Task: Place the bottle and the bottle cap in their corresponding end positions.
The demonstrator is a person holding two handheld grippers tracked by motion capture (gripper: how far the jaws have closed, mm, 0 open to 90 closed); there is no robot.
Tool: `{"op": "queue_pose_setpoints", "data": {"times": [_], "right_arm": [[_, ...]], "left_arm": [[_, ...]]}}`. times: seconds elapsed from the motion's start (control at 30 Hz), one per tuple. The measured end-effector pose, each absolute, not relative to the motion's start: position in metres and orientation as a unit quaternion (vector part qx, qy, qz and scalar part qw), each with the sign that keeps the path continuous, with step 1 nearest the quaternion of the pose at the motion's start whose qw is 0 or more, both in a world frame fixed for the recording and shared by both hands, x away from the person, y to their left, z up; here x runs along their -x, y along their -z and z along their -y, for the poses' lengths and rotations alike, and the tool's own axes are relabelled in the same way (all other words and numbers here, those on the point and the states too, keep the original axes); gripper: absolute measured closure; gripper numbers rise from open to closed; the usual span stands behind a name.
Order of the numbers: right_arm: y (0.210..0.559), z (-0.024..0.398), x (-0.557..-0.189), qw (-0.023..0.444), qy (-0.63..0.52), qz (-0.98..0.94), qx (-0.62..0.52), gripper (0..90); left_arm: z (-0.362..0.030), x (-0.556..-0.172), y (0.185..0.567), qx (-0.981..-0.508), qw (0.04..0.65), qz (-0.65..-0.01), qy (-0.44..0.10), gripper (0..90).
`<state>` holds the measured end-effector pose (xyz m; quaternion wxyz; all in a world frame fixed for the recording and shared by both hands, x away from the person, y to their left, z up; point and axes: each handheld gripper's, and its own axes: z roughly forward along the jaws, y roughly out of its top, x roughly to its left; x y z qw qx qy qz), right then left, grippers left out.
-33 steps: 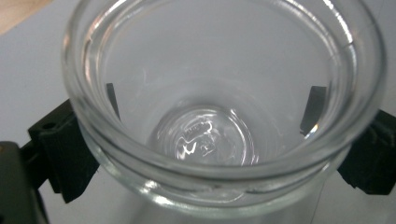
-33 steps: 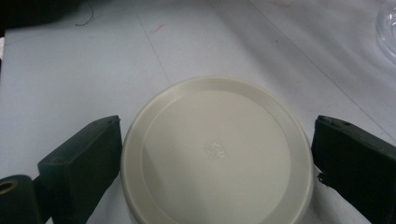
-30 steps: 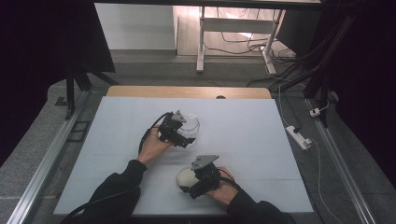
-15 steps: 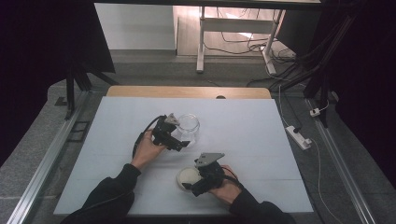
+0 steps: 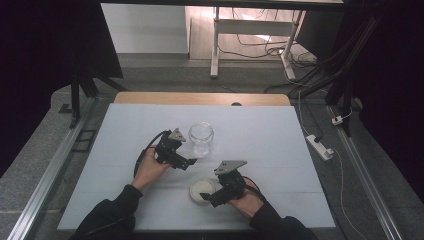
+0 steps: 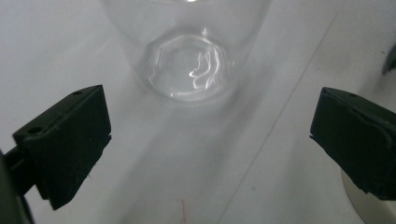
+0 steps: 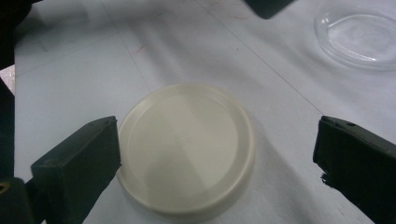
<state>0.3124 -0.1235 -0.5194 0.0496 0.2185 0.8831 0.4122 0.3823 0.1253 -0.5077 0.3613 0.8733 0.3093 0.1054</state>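
A clear glass jar (image 5: 201,137) stands upright without a lid on the white table (image 5: 280,145). My left gripper (image 5: 188,162) is open just in front and to the left of it. In the left gripper view the jar's base (image 6: 189,70) sits a little beyond the wide-apart jaws of the left gripper (image 6: 210,135). A cream round lid (image 5: 202,190) lies flat near the table's front. My right gripper (image 5: 208,198) is open over it. In the right gripper view the lid (image 7: 187,149) lies between the spread jaws of the right gripper (image 7: 217,140), with the left jaw at its rim.
The jar's bottom (image 7: 359,39) shows at the upper right of the right gripper view. A wooden strip (image 5: 200,98) borders the table's far edge. A power strip (image 5: 320,146) lies on the floor to the right. Metal rails (image 5: 55,165) run along both sides.
My left gripper has drawn back from the jar toward the front left. The right gripper shifted slightly right beside the lid. The jar and the lid have stayed in place.
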Motion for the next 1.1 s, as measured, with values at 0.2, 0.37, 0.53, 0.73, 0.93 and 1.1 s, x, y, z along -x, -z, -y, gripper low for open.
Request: {"op": "queue_pose_setpoints", "data": {"times": [0.2,0.37,0.53,0.73,0.93,1.1], "right_arm": [[0.517,0.129,-0.314,0.055,-0.413,-0.879,-0.231,0.0],[0.515,0.134,-0.316,0.066,-0.409,-0.878,-0.240,0.0],[0.514,0.140,-0.319,0.077,-0.405,-0.875,-0.253,0.0],[0.513,0.148,-0.321,0.086,-0.402,-0.872,-0.264,0.0],[0.514,0.152,-0.323,0.096,-0.388,-0.876,-0.270,0.0],[0.513,0.156,-0.323,0.099,-0.385,-0.875,-0.275,0.0]], "left_arm": [[-0.131,-0.371,0.508,-0.874,0.361,-0.309,-0.098,0.0],[-0.135,-0.361,0.511,-0.874,0.359,-0.314,-0.093,0.0],[-0.141,-0.351,0.513,-0.874,0.358,-0.316,-0.087,0.0],[-0.149,-0.339,0.513,-0.873,0.361,-0.318,-0.082,0.0],[-0.154,-0.326,0.514,-0.873,0.359,-0.321,-0.081,0.0],[-0.160,-0.314,0.513,-0.868,0.364,-0.327,-0.080,0.0]]}}
